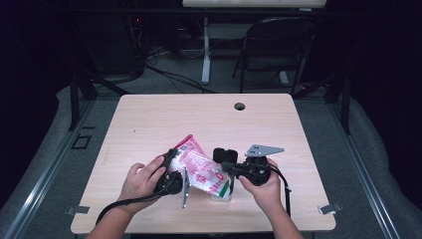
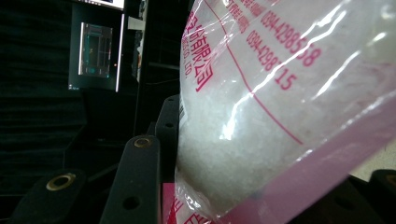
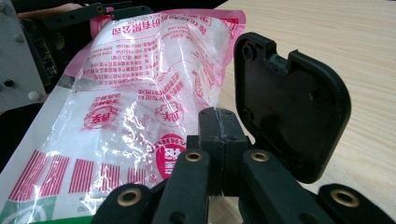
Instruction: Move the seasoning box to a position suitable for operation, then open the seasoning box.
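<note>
Grippers first. My left gripper point(image 1: 171, 167) is clamped on the clear plastic bag of white granules with pink print point(image 1: 201, 168): in the left gripper view the bag point(image 2: 280, 107) bulges between the black jaws, its pink sealed edge running along the lower right. My right gripper point(image 1: 226, 162) has its jaws pressed together; the right gripper view shows the two fingertips point(image 3: 218, 135) meeting flat, and I cannot tell whether a film edge of the bag point(image 3: 149, 93) is pinched there.

Bag sits low over the near middle of the pale wooden table point(image 1: 199, 114), between the two hands. Its long axis runs diagonally in the high view, pink end up and away to the left, green-and-white end down toward the right gripper, where it touches or nearly touches the tabletop point(image 3: 327, 51).

View differences: the left gripper view gives the granules and printed digits close up, plus a lit monitor point(image 2: 95, 56) in the dark background. The right gripper view gives the bag's printed face, red bars and a green corner, and a black plastic lid-like piece point(image 3: 289, 107) standing just beside the bag. The high view gives the grey three-cornered plate point(image 1: 261, 149) atop the right gripper, a black folding chair point(image 1: 278, 45) beyond the table, and a round cable hole point(image 1: 240, 106).

Left hand point(image 1: 142, 181) wraps its gripper from the outside, forearm angling in from the lower left. Right hand point(image 1: 266, 186) grips from below, forearm coming in from the bottom edge.
</note>
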Available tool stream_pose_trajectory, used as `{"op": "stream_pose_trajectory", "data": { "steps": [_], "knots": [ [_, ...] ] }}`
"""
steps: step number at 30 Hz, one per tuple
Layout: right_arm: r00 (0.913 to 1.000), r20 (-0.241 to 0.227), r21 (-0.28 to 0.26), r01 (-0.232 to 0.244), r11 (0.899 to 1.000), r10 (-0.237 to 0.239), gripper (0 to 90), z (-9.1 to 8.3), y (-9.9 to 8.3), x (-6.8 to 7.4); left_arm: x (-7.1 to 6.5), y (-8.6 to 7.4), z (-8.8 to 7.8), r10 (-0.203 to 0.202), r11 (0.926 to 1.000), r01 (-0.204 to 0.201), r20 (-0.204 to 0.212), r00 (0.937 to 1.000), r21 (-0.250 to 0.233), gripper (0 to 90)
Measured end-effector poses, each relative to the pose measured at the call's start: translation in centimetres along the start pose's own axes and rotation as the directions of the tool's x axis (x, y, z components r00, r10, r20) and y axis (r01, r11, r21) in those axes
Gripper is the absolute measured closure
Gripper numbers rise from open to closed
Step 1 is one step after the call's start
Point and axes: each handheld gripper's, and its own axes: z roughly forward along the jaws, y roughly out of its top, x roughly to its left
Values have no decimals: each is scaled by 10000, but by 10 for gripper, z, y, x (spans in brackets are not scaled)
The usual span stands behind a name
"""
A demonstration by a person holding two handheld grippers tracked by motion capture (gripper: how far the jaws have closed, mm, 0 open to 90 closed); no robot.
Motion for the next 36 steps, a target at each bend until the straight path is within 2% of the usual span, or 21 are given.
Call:
{"op": "stream_pose_trajectory", "data": {
  "steps": [36],
  "knots": [
    [10000,49,5,3,10000,-3,900,0,-1,-1,4,3,-2,392,9992,-392,-17,9992,-41,643]
  ]
}}
